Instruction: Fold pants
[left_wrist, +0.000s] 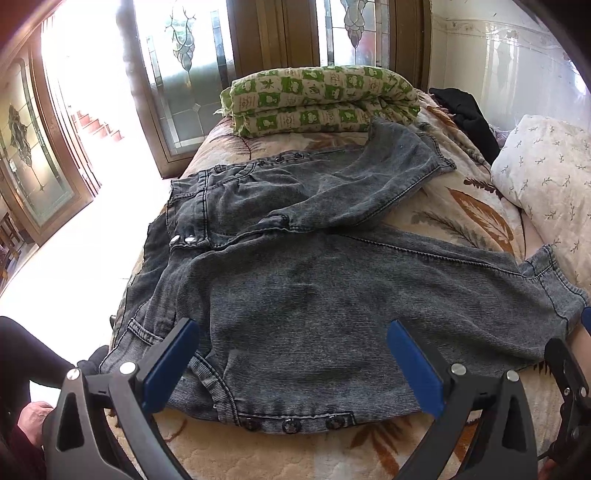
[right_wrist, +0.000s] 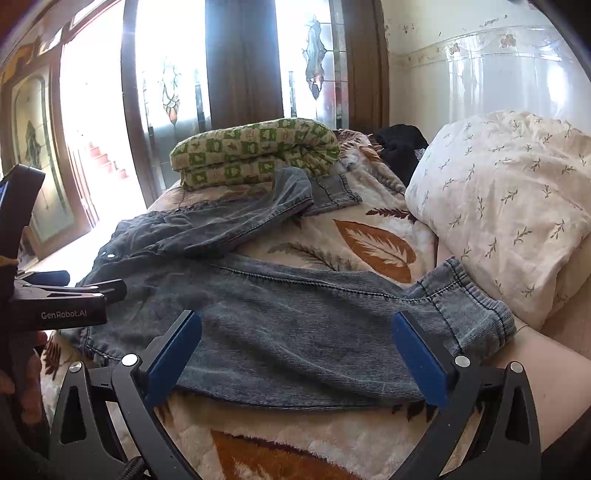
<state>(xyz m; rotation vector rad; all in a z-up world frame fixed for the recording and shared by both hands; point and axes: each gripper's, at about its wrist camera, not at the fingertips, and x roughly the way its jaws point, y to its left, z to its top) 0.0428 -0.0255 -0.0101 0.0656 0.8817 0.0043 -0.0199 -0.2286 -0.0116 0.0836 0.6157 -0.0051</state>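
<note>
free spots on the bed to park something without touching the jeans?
Bare blanket wedge between the two legs of the jeans, bordered by the white pillow. Another strip along the near edge, under the open left tool and right tool. Far end is crowded: green quilt, black clothes.

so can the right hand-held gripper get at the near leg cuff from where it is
Probably yes: the right hand-held gripper is open over the near leg, and the cuff lies flat, uncovered, just right of it; only the pillow sits close.
</note>
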